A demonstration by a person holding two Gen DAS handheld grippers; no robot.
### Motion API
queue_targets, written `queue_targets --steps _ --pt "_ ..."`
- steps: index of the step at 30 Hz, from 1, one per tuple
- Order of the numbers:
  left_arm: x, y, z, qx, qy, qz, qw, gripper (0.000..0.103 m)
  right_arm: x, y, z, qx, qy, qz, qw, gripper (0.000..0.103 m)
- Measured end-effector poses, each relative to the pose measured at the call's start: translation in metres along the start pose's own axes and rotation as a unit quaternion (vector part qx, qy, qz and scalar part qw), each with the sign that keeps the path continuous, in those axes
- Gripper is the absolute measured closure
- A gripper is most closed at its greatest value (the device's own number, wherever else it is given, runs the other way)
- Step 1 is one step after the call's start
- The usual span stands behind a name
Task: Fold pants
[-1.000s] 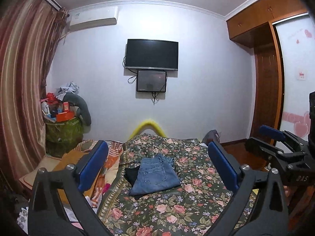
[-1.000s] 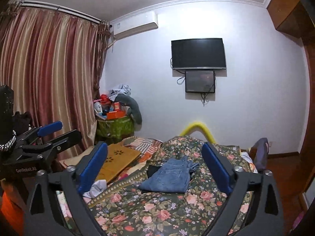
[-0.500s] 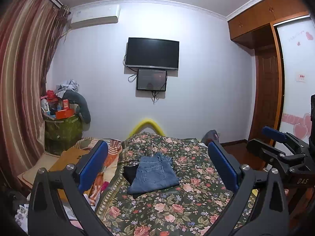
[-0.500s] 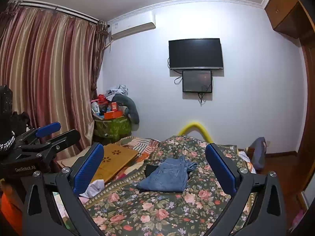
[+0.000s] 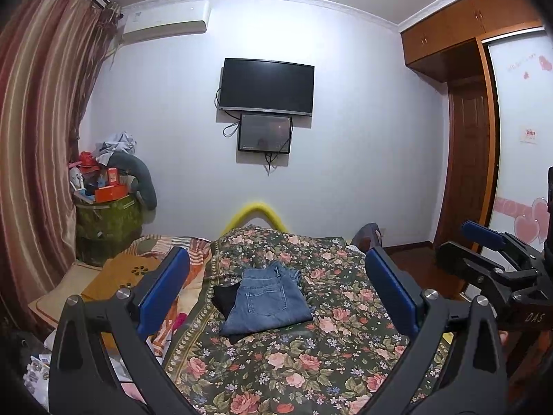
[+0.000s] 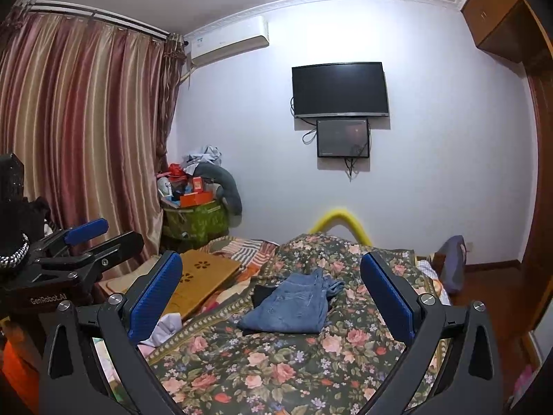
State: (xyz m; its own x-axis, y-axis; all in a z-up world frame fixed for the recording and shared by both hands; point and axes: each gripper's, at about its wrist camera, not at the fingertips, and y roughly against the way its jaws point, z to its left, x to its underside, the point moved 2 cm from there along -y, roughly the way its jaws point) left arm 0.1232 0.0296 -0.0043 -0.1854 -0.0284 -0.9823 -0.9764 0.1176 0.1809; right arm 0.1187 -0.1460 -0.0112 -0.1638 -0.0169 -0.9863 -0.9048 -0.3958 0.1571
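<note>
Blue denim pants [image 5: 268, 301] lie folded into a compact rectangle on the floral bedspread [image 5: 311, 359], back pocket up, with a dark garment [image 5: 224, 297] tucked under their left side. The same pants [image 6: 293, 304] show in the right wrist view. My left gripper [image 5: 276, 287] is held open well back from and above the pants, nothing between its blue pads. My right gripper [image 6: 273, 287] is open too and empty. Each gripper appears at the edge of the other's view: the right gripper [image 5: 490, 259] at the right, the left gripper [image 6: 86, 245] at the left.
An orange wooden board [image 6: 200, 280] and striped bedding [image 5: 193, 249] lie left of the bedspread. A green bin piled with clutter [image 5: 107, 214] stands in the left corner by the curtain [image 6: 79, 145]. A TV [image 5: 266, 86] hangs on the far wall; a wardrobe [image 5: 466, 138] stands right.
Both grippers have drawn back and tilted up slightly, so the bed sits a little lower in each view. The pants have not moved.
</note>
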Motion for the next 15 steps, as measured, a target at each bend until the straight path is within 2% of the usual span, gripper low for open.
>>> queue_targets --steps 15 --pt "0.0018 -0.0051 -0.0031 0.008 -0.002 0.005 1.0 0.001 -0.0017 0.0017 -0.004 0.004 -0.006 0.003 1.0 0.001"
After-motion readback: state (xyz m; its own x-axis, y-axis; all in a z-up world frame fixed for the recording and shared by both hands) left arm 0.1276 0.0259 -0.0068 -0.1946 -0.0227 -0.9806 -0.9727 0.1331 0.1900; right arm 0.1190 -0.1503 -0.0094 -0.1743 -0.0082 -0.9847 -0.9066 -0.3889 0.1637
